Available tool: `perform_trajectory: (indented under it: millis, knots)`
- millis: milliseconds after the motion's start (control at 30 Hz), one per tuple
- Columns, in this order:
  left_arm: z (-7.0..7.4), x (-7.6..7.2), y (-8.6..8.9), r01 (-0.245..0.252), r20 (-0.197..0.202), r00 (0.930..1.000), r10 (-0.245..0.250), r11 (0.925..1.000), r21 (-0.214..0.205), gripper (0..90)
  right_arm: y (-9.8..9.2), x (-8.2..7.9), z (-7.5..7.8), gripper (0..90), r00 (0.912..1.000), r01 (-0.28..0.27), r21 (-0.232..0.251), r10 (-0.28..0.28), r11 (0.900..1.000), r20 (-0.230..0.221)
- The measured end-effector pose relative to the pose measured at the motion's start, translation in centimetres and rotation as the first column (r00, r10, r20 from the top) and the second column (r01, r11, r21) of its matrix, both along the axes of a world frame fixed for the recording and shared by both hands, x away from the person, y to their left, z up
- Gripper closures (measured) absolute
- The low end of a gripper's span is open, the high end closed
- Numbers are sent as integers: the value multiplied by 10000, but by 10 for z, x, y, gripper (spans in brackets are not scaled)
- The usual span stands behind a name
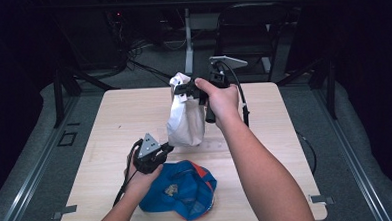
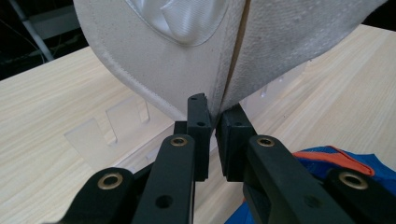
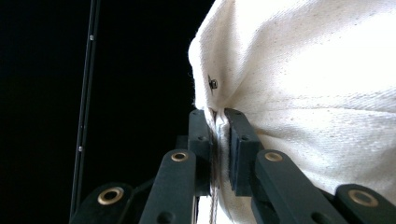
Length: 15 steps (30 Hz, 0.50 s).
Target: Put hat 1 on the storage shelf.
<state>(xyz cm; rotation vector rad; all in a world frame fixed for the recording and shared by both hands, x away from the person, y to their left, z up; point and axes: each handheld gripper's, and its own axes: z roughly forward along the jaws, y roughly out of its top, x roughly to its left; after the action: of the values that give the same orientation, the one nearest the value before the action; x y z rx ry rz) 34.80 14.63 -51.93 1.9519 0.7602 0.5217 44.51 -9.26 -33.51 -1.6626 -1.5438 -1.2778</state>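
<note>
A blue cap [image 1: 180, 191] with orange and red trim lay crumpled on the light wooden tabletop [image 1: 109, 124] at about six o'clock, touching its near edge. A clear plastic piece [image 2: 109, 128] lay flat near the tabletop's centre. Beyond twelve o'clock, dark cables [image 1: 142, 63] trailed over the grey floor [image 1: 335, 129] beside a white table leg [image 1: 187, 41].

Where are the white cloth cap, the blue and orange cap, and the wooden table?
white cloth cap [image 1: 186, 122]: high view, on its hanging body of fabric.
blue and orange cap [image 1: 185, 190]: high view, on its blue crown, lying on the table.
light wooden table [image 1: 129, 113]: high view, on a bare part of its top.
</note>
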Motion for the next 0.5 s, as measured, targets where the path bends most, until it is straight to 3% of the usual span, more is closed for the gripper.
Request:
perform_trajectory:
  millis: [300, 400, 433, 500]
  knots:
    - [-9, -7, 5, -624, -75, 9980, 622, 9977, -267, 847, 5, 1, -6, 821, 9999, -45, 30, 45, 10000, -144]
    - [-12, -8, 5, -859, -151, 9963, 851, 9944, -608, 845, 5, 1, -6, 821, 9999, -76, -16, 76, 10000, -141]
    - [-16, -9, 6, -1086, -334, 9938, 1060, 9901, -890, 844, 5, 1, -7, 821, 9999, -98, -153, 96, 9998, -143]
    - [-17, -9, 6, -1152, -440, 9928, 1113, 9882, -1009, 842, 5, 1, -7, 821, 9998, -80, -212, 76, 9997, -199]
